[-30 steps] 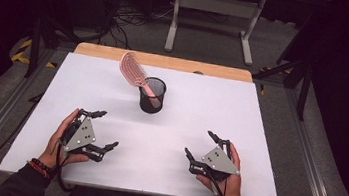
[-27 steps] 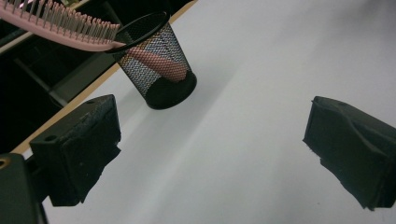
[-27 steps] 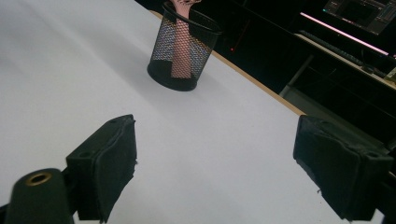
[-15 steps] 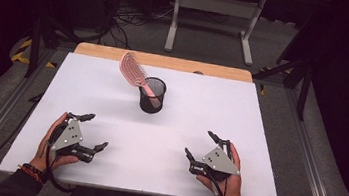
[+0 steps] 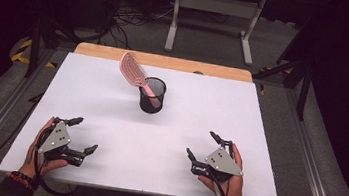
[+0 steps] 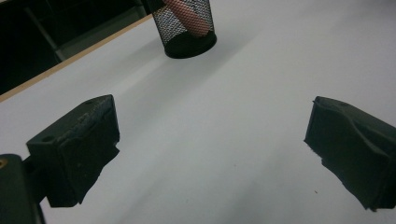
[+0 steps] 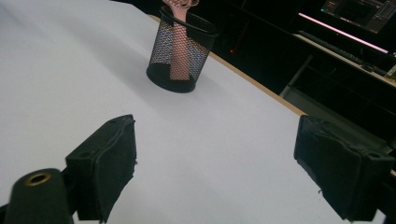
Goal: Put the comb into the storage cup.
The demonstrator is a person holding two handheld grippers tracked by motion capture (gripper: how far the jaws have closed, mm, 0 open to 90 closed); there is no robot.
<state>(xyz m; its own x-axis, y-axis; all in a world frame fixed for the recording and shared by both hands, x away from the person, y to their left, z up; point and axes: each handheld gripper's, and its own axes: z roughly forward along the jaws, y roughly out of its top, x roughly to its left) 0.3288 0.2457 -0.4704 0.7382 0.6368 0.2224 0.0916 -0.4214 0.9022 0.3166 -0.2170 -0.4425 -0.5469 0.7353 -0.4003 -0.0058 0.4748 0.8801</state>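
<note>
The landmark is the black mesh cup (image 5: 152, 95), which stands upright in the middle of the white table (image 5: 240, 116), a bit toward the far edge.

The left gripper (image 5: 80, 137) sits near the table's front edge, to the left of the cup and well apart from it. Its jaws are spread wide with nothing between them.

A pink hairbrush (image 5: 132, 70) stands in the cup, handle down. Its head sticks out over the rim and leans to the left. It looks light, stiff and a little smooth. The bare neck just above the rim is probably the best place to pinch it. The cup looks light too, so it may tip.

The right gripper (image 5: 203, 145) rests near the front edge, to the right of the cup, jaws also wide apart and holding nothing.
</note>
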